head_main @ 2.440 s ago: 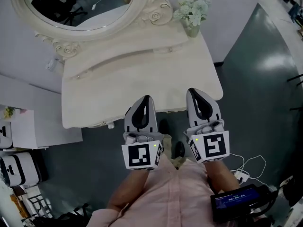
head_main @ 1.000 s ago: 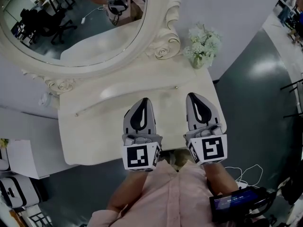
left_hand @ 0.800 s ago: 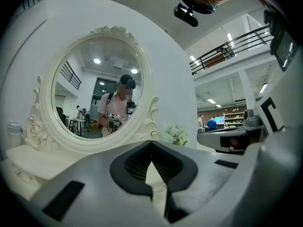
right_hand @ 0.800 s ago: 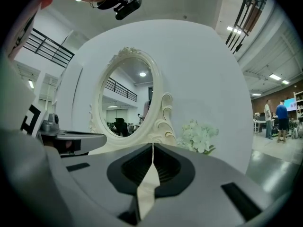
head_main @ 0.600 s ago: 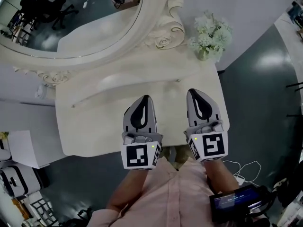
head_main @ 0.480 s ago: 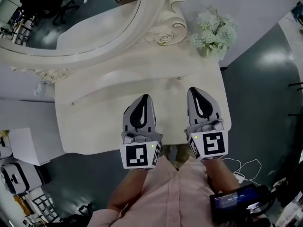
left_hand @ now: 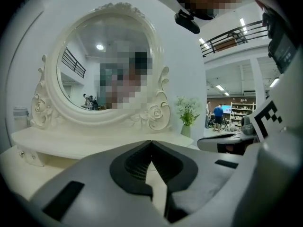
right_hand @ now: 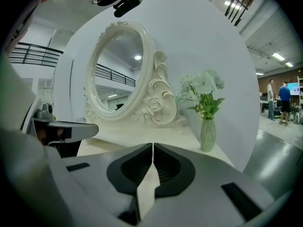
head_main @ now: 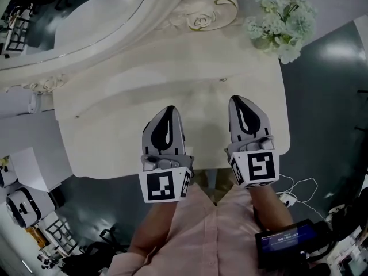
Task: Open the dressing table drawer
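Note:
The cream dressing table (head_main: pixel 115 137) fills the middle of the head view, with an oval mirror (head_main: pixel 86 16) at its back. A low raised shelf runs under the mirror, with a small knob (head_main: pixel 76 117) at the left and another knob (head_main: pixel 223 80) at the right. The table's front face is hidden below its front edge. My left gripper (head_main: pixel 168 109) and right gripper (head_main: pixel 240 99) hang side by side over the front half of the top. Both are shut with nothing between their jaws, as the left gripper (left_hand: pixel 151 141) and right gripper (right_hand: pixel 153 145) views show.
A vase of pale flowers (head_main: pixel 282 22) stands at the table's back right corner. White cables (head_main: pixel 299 188) lie on the dark floor to the right. White boxes and appliances (head_main: pixel 23 203) stand left of the table. A dark device (head_main: pixel 287 240) hangs at the person's waist.
Both grippers have sunk toward the table's front edge and the table now looks larger and nearer. The mirror has slid up out of the head view. The jaws stayed shut.

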